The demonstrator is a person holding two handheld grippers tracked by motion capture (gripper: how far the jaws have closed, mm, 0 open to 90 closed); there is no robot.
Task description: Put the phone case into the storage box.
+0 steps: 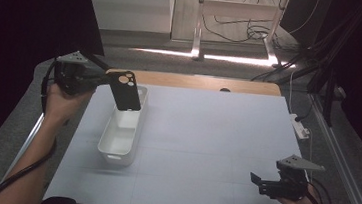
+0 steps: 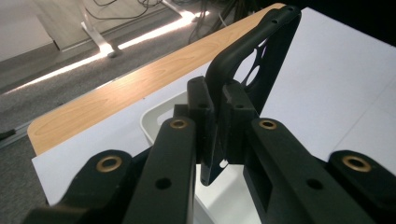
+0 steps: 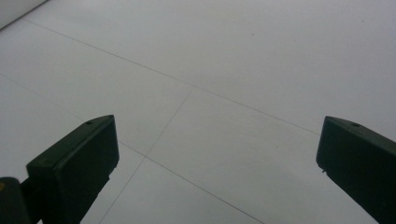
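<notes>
Phone case [image 1: 125, 91], unlabelled, clamped in left jaws above white bin [image 1: 119, 149]; right jaws wide.

Dim room with dark far corners. A bright strip of light [image 1: 233, 59] glares across the grey floor beyond the pale table [image 1: 204, 149], whose top is evenly lit. Near black jaws blur in both gripper views.

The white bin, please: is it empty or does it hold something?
Empty: the white bin shows bare floor; the phone case hangs above it.
</notes>
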